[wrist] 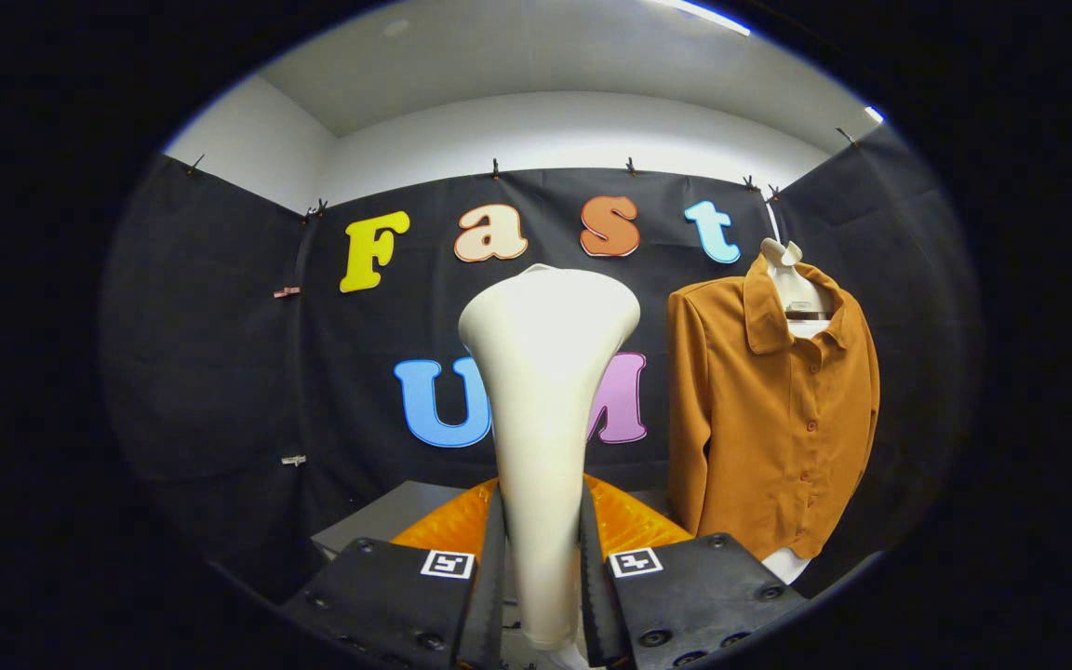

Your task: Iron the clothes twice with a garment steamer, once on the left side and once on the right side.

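My gripper (541, 586) is shut on the white garment steamer (541, 391), both fingers pressing on its slim handle. The steamer stands upright between the fingers and flares into a wide head at the top, which faces away from me. To the right of the steamer and farther back, a rust-orange button-up shirt (773, 409) hangs on a white mannequin torso (792, 284). The steamer head is apart from the shirt, left of its near sleeve.
A grey tabletop (387, 516) lies low beyond the fingers, left of the steamer. Black cloth walls close the booth behind and on both sides. The mannequin's white base (787, 563) shows under the shirt hem.
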Action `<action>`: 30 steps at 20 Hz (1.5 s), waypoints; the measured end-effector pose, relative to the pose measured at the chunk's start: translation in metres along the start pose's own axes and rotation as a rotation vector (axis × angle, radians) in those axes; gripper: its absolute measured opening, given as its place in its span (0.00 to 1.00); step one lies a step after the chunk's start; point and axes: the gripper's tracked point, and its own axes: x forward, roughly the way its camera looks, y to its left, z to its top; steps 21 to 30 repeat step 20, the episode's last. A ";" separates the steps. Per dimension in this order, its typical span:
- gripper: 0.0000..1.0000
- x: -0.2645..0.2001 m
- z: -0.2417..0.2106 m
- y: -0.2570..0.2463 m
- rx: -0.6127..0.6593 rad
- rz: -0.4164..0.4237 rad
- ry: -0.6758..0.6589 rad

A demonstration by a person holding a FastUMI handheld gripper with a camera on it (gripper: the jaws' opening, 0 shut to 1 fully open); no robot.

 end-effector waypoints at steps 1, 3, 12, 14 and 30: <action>0.38 -0.001 0.000 -0.001 0.000 -0.006 -0.003; 0.38 -0.001 0.001 0.000 -0.003 -0.010 -0.005; 0.38 0.000 0.000 -0.003 -0.012 -0.016 -0.003; 0.38 -0.001 0.001 -0.004 -0.011 -0.011 -0.005; 0.38 0.000 0.001 -0.004 -0.009 -0.003 -0.005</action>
